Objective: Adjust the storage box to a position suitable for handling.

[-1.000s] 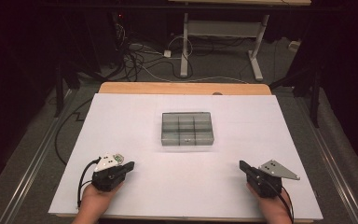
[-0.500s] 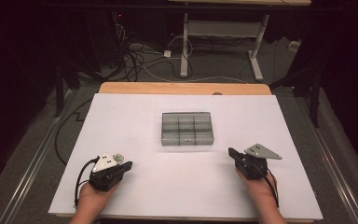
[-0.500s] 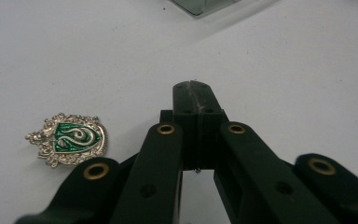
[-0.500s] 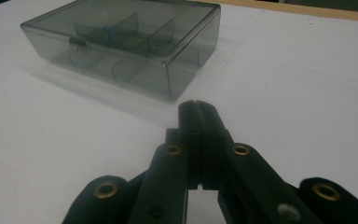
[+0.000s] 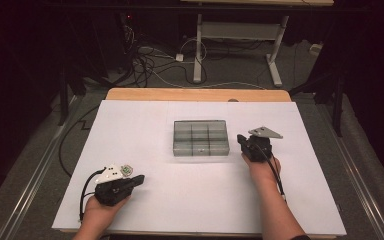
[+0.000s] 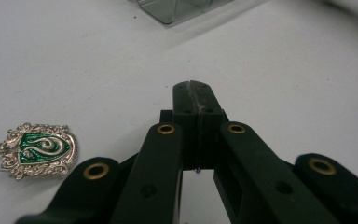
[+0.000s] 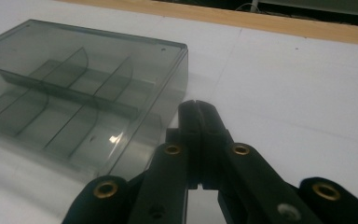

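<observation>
A smoky clear plastic box (image 5: 201,138) with a closed lid and several compartments lies in the middle of the white table. Its near right corner (image 7: 163,93) stands just ahead of my right gripper (image 7: 197,103), whose jaws are pressed together with nothing between them. From above, the right gripper (image 5: 241,138) sits close beside the box's right side. My left gripper (image 5: 139,178) rests at the front left, shut and empty (image 6: 194,86). A small silver and green crest badge (image 6: 33,149) lies flat on the table to that gripper's left, apart from it, also seen from above as the badge (image 5: 125,170).
The white sheet (image 5: 145,125) covers the table, with a wooden edge (image 5: 195,94) at the back. Beyond it are a dark floor, cables (image 5: 150,60) and a desk frame (image 5: 237,30).
My right gripper has moved forward and to the left from the front right corner up to the box's right side. The left gripper has kept still.
</observation>
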`<state>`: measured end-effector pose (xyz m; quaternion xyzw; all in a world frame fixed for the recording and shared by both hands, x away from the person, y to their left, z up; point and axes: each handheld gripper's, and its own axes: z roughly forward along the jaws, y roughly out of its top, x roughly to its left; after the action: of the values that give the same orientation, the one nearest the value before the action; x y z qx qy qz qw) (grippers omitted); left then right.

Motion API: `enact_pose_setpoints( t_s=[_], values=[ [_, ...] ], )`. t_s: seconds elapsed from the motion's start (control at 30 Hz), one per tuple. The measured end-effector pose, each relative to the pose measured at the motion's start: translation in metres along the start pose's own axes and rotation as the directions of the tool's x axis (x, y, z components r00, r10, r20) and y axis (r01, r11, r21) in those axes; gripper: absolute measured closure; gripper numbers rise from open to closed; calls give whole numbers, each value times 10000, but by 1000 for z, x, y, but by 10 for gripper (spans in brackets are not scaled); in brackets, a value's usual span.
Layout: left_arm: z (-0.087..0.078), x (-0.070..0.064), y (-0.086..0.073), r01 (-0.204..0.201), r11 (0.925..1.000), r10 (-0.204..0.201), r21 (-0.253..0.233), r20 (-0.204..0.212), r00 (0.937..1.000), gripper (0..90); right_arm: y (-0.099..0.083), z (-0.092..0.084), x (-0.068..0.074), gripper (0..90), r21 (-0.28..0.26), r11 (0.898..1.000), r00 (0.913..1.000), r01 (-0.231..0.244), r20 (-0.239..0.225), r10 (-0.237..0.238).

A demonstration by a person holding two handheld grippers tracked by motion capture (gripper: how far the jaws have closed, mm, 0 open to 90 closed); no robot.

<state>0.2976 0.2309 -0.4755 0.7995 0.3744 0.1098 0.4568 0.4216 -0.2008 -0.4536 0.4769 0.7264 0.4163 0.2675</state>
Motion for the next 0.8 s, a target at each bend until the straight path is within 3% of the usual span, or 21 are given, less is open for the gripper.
enact_pose_setpoints(
  t_s=[0.2,0.37,0.57,0.63,0.7,0.8],
  values=[
    [-1,2,1,153,9998,-154,-104,-80,9998,879,15,27,-3,900,245,9996,9998,113,166,-117],
    [-3,5,0,201,9997,-203,-147,-184,9996,879,28,44,-11,900,130,9990,9988,-433,-213,435],
    [-3,8,-3,337,9994,-339,-125,-155,9993,879,39,69,-13,900,202,9988,9989,-453,-81,455],
    [-3,8,-3,346,9993,-347,-114,-133,9993,879,42,74,-12,900,108,9985,9982,-544,-258,546],
    [-2,8,-3,349,9993,-350,-128,-144,9993,879,45,80,-9,900,194,9993,9993,-327,-149,330],
    [-2,9,-3,390,9991,-392,-148,-153,9991,879,48,86,-11,900,252,9990,9991,-360,-223,366]
  ],
)
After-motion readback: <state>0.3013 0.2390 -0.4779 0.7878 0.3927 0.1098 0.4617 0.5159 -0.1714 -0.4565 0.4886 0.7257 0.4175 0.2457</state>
